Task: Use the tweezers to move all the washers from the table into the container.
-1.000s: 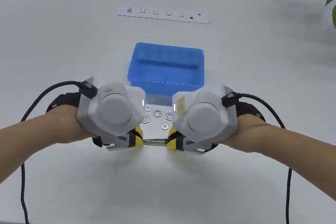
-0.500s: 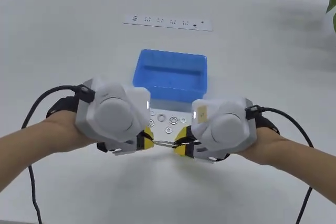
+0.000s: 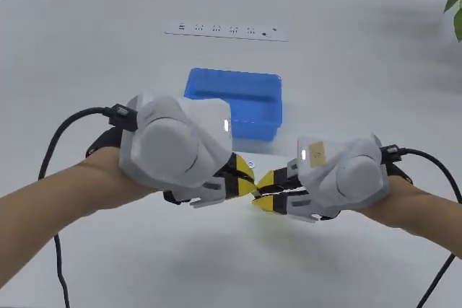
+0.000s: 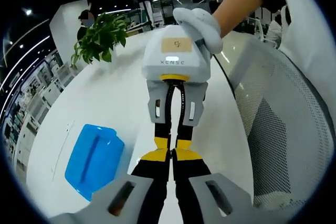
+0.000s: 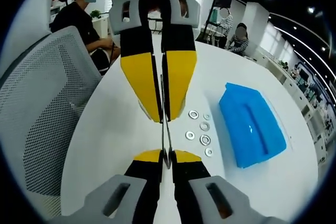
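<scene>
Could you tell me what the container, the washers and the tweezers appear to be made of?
The container looks like glossy blue plastic: uniform colour, soft highlights. The washers appear to be bright metal, probably steel: silvery, shiny rings. The tweezers, a thin grey strip, seem metal too, though too slim to be sure.

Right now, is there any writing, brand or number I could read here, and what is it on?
"HCNSC", letters blurred, so unsure: white body of the right gripper.
Yellow sticker above it: mark too blurred to read.
Power strip: markings too small to read.
</scene>
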A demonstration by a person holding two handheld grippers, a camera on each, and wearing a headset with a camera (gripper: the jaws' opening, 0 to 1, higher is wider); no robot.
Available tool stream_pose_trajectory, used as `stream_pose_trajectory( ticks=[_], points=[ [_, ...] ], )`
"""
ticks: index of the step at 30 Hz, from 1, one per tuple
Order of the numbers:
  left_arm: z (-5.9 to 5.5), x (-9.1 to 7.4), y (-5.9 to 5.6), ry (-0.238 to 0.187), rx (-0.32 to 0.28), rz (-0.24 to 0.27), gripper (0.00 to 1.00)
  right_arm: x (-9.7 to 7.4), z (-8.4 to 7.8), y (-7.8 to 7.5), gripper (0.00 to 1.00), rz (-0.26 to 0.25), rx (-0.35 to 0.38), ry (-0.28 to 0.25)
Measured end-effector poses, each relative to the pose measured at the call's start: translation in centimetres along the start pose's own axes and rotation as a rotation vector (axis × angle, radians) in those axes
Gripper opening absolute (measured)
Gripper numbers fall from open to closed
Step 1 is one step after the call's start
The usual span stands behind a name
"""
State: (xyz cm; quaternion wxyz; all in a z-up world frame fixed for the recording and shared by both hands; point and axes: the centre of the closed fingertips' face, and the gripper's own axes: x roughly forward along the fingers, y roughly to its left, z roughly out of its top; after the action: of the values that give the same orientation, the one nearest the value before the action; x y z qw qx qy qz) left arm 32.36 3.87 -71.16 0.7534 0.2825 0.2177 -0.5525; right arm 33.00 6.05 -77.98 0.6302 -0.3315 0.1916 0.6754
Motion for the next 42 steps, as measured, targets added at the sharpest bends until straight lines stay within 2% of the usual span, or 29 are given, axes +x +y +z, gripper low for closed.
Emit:
stream_pose_trajectory(
  ticks=[3, 5, 7, 9, 13, 17, 19, 21, 24, 31, 37, 42],
  points=[
    [0.6, 0.7, 0.0, -0.045, -0.012, -0.010, 0.06, -0.3, -0.2, 0.0, 0.08, -0.011, 0.011, -0.006],
    [0.8, 1.0, -0.2, -0.071, -0.043, -0.027, 0.06, -0.3, -0.3, 0.1, 0.08, -0.013, 0.009, -0.010],
    [0.9, 1.2, -0.2, -0.092, -0.035, -0.031, 0.06, -0.4, -0.3, 0.1, 0.08, -0.024, -0.008, -0.009],
    [0.9, 1.3, -0.3, -0.105, -0.051, -0.039, 0.06, -0.4, -0.4, 0.2, 0.08, -0.033, -0.022, -0.007],
    [1.1, 1.4, -0.6, -0.114, -0.025, -0.035, 0.06, -0.6, -0.4, 0.1, 0.08, -0.040, -0.019, -0.015],
    [1.2, 1.3, -0.5, -0.128, -0.057, -0.026, 0.06, -0.6, -0.4, 0.2, 0.08, -0.046, 0.007, -0.024],
    [1.1, 1.0, -0.7, -0.138, -0.061, -0.023, 0.06, -0.5, -0.2, 0.5, 0.08, -0.033, 0.038, -0.037],
    [0.9, 0.7, -0.8, -0.148, -0.079, -0.007, 0.06, -0.3, 0.1, 0.7, 0.08, -0.041, 0.071, -0.049],
    [0.8, 0.0, -1.3, -0.184, -0.109, 0.010, 0.06, -0.2, 0.6, 1.2, 0.08, -0.044, 0.081, -0.063],
    [0.9, -1.4, -2.0, -0.217, -0.100, 0.043, 0.05, -0.1, 1.9, 1.9, 0.09, -0.044, 0.102, -0.088],
    [1.3, -2.1, -1.7, -0.263, -0.122, 0.067, 0.05, -0.3, 2.4, 1.8, 0.09, -0.045, 0.125, -0.100],
    [1.5, -2.9, -1.2, -0.319, -0.162, 0.059, 0.05, -0.6, 3.1, 1.6, 0.10, -0.034, 0.151, -0.119]
  ],
)
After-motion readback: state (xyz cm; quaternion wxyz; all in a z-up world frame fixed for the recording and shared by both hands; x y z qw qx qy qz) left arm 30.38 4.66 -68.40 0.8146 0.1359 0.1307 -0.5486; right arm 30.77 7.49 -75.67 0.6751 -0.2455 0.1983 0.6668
